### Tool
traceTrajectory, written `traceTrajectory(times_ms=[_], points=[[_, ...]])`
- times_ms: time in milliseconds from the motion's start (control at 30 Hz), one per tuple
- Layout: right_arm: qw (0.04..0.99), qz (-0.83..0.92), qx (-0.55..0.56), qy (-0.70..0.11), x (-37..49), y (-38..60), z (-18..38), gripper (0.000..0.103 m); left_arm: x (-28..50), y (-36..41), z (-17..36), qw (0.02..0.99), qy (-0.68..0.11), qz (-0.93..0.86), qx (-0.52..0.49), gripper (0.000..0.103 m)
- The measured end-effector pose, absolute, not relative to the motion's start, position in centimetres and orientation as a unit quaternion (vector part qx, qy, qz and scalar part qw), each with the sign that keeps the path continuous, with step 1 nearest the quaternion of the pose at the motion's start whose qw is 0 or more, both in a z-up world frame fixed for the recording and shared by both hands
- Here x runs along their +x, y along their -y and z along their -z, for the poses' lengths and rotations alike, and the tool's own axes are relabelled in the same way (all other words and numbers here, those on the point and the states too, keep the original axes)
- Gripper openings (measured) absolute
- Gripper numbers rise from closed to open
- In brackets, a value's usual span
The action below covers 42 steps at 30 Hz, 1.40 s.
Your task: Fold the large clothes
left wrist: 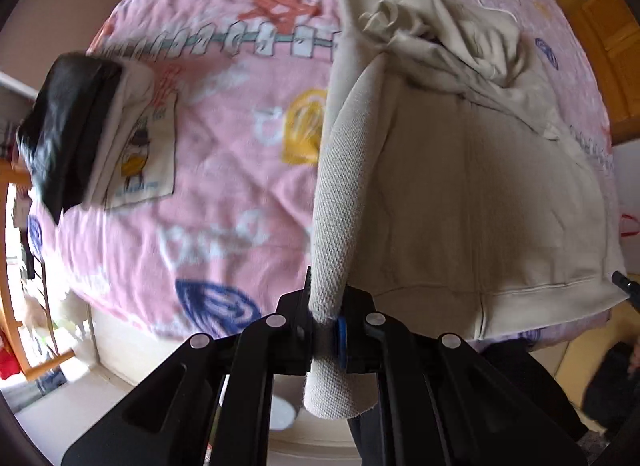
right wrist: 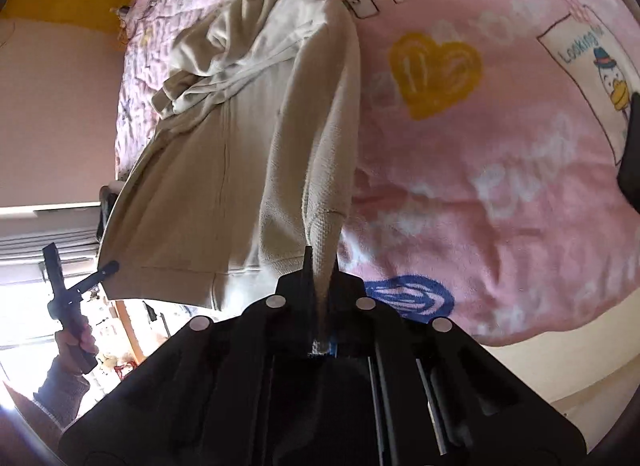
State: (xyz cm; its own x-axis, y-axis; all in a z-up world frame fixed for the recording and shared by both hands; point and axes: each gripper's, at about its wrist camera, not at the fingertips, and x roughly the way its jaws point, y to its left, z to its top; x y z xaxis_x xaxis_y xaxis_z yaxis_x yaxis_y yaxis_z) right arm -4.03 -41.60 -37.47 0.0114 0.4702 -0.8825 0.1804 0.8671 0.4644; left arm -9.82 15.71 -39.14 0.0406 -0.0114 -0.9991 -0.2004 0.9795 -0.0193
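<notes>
A beige zip hoodie [left wrist: 480,185] lies on a pink printed blanket [left wrist: 220,193], hood bunched at the far end and hem at the bed's near edge. In the left wrist view my left gripper [left wrist: 326,298] is shut on the hoodie's sleeve [left wrist: 344,185], lifted off the bed, its cuff end hanging out below the jaws. In the right wrist view my right gripper [right wrist: 320,270] is shut on a raised strip of the hoodie [right wrist: 208,169] along its blanket-side edge [right wrist: 312,145].
A folded pile sits on the blanket: a black garment [left wrist: 68,125] and a white printed shirt [left wrist: 144,153], also seen as the shirt [right wrist: 592,77]. A hand [right wrist: 76,342] holds a black handle beside the hem. The bed edge and floor [left wrist: 60,398] lie below.
</notes>
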Motion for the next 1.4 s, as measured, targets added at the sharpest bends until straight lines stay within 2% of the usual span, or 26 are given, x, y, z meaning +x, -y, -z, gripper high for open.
traceTrajectory(times_ms=[167,367,633,833,1033,1133,1333,1400], points=[[0.667,-0.113,0.241,-0.696,-3.2,40.6,40.3,0.004,-8.1,-15.2,41.3,0.713,-0.697,-0.054,-0.053,0.008],[0.667,-0.113,0.309,-0.668,-1.7,41.2,39.0,0.004,-6.6,-15.4,38.4,0.729,-0.68,-0.049,-0.061,0.008],[0.717,-0.148,0.395,-0.556,7.3,42.7,34.3,0.004,3.5,-16.1,33.0,0.815,-0.574,-0.039,-0.063,0.008],[0.758,-0.174,0.402,-0.483,17.1,43.7,32.0,0.004,11.3,-18.4,32.7,0.845,-0.526,-0.055,-0.078,0.008],[0.774,-0.158,0.402,-0.463,27.1,44.3,33.2,0.004,20.1,-22.2,35.7,0.846,-0.513,-0.099,-0.107,0.008],[0.786,-0.146,0.362,-0.48,31.8,43.4,34.8,0.004,25.4,-25.1,39.6,0.818,-0.542,-0.096,-0.168,0.008],[0.785,-0.114,0.316,-0.521,38.9,41.2,40.1,0.004,32.0,-26.0,46.3,0.78,-0.588,-0.119,-0.179,0.008],[0.777,-0.094,0.325,-0.531,40.5,41.7,42.0,0.004,33.6,-27.1,48.6,0.757,-0.606,-0.116,-0.212,0.009]])
